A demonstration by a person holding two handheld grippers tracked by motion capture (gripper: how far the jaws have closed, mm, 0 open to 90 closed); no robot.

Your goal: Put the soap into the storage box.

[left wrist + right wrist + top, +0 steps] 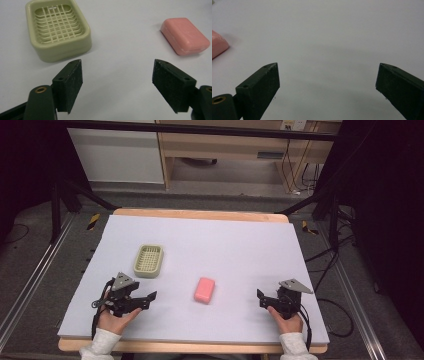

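While we look down on the pale lilac surface point(225, 245), we see a pink bar of soap point(204, 290) lying near its middle, with a pale green soap dish point(149, 260) resting empty up and to the left of it, well apart. We hold the left gripper point(142, 299) near the front left edge, jaws spread wide and grasping nothing. We hold the right gripper point(264, 299) near the front right, jaws likewise released over bare surface.
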